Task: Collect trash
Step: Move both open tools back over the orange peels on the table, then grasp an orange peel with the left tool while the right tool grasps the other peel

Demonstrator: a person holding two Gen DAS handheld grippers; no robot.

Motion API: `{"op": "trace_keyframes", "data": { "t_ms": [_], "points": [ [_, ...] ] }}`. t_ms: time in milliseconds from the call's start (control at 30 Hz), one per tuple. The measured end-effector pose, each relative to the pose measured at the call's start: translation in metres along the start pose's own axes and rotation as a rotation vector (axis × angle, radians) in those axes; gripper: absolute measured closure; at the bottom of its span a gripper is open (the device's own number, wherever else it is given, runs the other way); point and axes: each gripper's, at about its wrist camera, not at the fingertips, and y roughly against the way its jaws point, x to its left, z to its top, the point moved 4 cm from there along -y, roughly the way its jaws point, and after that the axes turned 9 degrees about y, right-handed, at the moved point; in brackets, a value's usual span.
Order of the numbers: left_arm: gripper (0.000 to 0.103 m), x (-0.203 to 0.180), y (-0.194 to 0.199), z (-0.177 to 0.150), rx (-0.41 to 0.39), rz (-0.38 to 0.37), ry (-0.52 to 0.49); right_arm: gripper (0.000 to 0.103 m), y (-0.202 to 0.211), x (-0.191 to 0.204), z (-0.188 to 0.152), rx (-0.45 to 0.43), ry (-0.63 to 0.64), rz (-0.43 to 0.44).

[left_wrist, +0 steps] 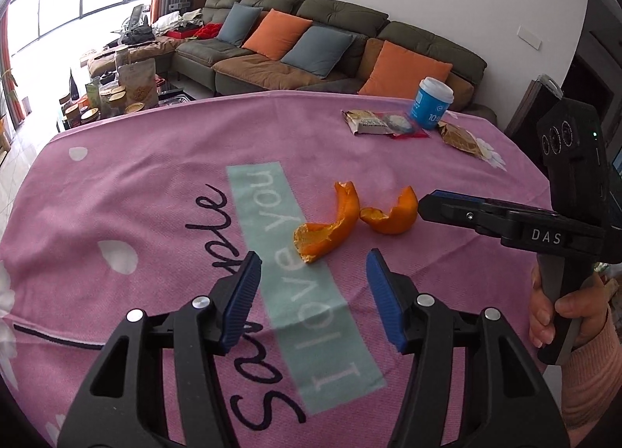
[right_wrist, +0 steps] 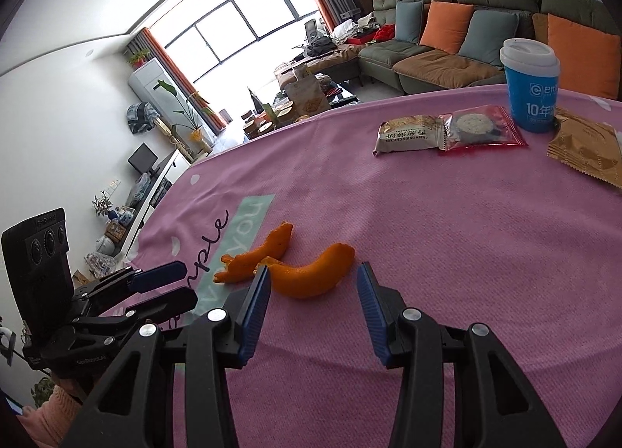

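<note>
Left wrist view: the left tongs (left_wrist: 313,267) stand spread in the lower centre of the frame, nothing between the blue pads, pointing down at the worktop (left_wrist: 155,183), which is covered by a pink printed cloth. Two orange peels lie just above the tongs at frame centre, touching or nearly touching at their inner ends: the left peel (left_wrist: 330,224) and the right peel (left_wrist: 392,217). The right tongs (left_wrist: 421,207) enter from the right edge, seen side-on; their tips sit just beside the right peel, and whether they touch it cannot be told here. A hand (left_wrist: 563,316) grips their handle at lower right. In the upper right lie a cracker wrapper (left_wrist: 365,121), a red-edged packet (left_wrist: 404,125), a blue lidded cup (left_wrist: 429,102) and a brown wrapper (left_wrist: 460,139). Right wrist view: the right tongs (right_wrist: 313,273) are spread, empty, with the nearer peel (right_wrist: 311,273) lying just ahead of the pads, apparently not yet pinched. The farther peel (right_wrist: 258,255) sits to its left; the left tongs (right_wrist: 182,285) are at lower left, parted. Wrappers (right_wrist: 412,133) and cup (right_wrist: 530,86) occupy the upper right. Judgement: the step in hand is the approach to the peels, one tool per peel. The next move calls for lowering each pair astride its peel and closing gently, as thin curled rind may slip or fold.
</note>
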Motion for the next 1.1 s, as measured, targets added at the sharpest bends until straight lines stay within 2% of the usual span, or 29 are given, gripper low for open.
{"op": "trace_keyframes", "data": {
  "t_ms": [200, 367, 500, 667, 933, 1100],
  "points": [
    [0.052, -0.001, -0.027, 0.015, 0.049, -0.029, 0.001, 0.059, -0.006, -0.004, 0.002, 0.010, -0.015, 0.027],
    [0.062, -0.005, -0.046, 0.016, 0.092, -0.031, -0.014, 0.059, -0.009, -0.007, 0.002, 0.019, -0.028, 0.040],
    [0.068, -0.006, -0.049, 0.017, 0.096, -0.041, -0.015, 0.060, -0.010, -0.006, 0.001, 0.029, -0.018, 0.054],
    [0.074, -0.006, -0.047, 0.015, 0.089, -0.035, -0.002, 0.067, -0.009, -0.003, 0.002, 0.030, -0.007, 0.066],
    [0.077, -0.011, -0.033, 0.004, 0.059, 0.001, -0.030, 0.089, -0.005, -0.001, 0.002, 0.023, -0.004, 0.087],
    [0.078, -0.010, -0.016, -0.004, 0.020, 0.013, -0.022, 0.091, -0.002, 0.002, 0.000, 0.011, -0.010, 0.100]
  ]
}}
